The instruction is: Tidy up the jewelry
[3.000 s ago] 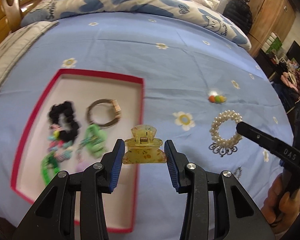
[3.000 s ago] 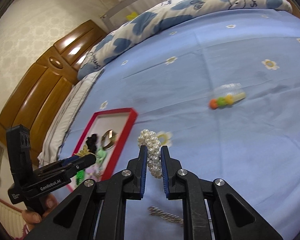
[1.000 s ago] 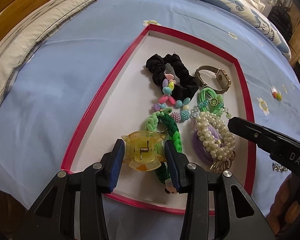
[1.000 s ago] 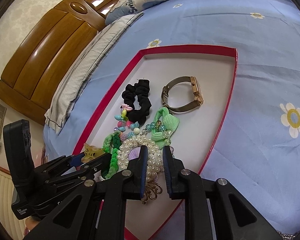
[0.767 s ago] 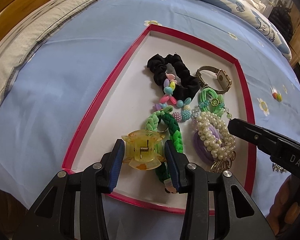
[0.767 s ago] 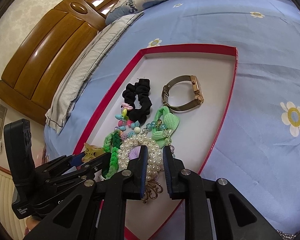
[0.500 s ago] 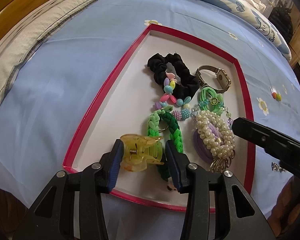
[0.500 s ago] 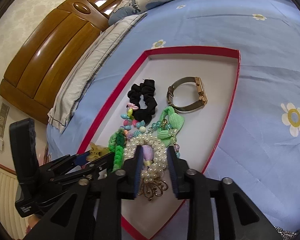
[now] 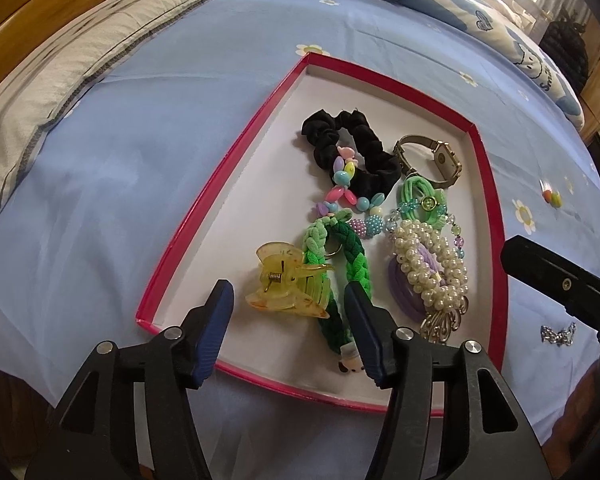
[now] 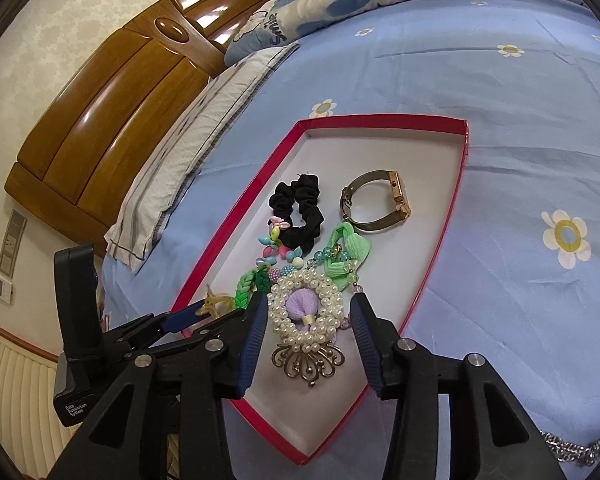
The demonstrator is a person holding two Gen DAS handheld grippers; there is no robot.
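Hovering over the red tray (image 9: 494, 216) on the bed (image 9: 148, 128), your two tools have just been opening, and both now stand spread with nothing pinched. The left tool (image 9: 286, 334) hangs above the yellow hair clip (image 9: 284, 284), which lies tipped on its side on the tray floor, just ahead of the fingertips and clear of both pads, leaning against the green braided band (image 9: 350, 260). The right tool (image 10: 310, 344) straddles the pearl bracelet (image 10: 306, 310); the bracelet rests flat in the tray's near corner over a purple hair tie (image 10: 300, 304), its gold filigree charm (image 10: 308, 358) pointing back toward you, pads apart from it on either side.

Outside the tray, a silver chain (image 9: 558, 334) lies on the sheet just beyond the right rim, stretched roughly across your view. It sits on the right tool's side and close beneath it, so that hand looks the nearer one for the next pickup. A small bright bead piece (image 9: 552, 197) waits farther off on the same side.
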